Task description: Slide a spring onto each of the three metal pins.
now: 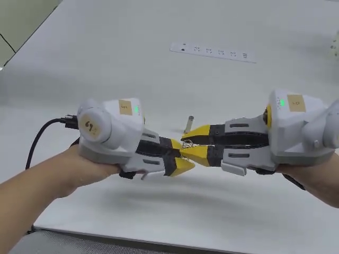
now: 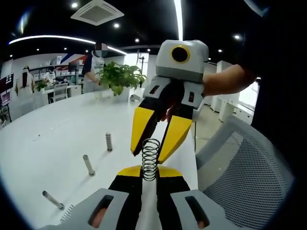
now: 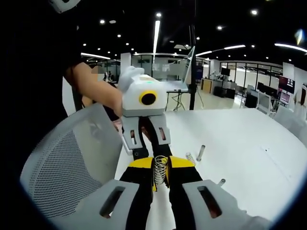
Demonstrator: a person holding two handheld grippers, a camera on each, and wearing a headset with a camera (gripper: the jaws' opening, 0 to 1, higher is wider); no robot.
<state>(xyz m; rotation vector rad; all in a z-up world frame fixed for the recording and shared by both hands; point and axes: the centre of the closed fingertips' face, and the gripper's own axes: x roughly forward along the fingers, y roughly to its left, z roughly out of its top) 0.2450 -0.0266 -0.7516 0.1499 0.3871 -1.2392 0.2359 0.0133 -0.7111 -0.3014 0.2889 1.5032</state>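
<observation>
while left hand-held gripper (image 2: 149,171) clamps spring (image 2: 150,158), table edge (image 1: 132,238) near.

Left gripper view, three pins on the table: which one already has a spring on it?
The farthest pin, standing upright: its shaft looks coiled. The middle pin and nearest pin have smooth, bare shafts.

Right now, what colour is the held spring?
Silver; the spring shows best in left gripper view.

White workbench (image 1: 159,32) with a power strip (image 1: 213,52); a grey mesh chair (image 2: 249,167) beside it, a potted plant (image 2: 120,76) (leafy), strip lights (image 2: 178,19) across a dark ceiling (image 2: 139,28).
</observation>
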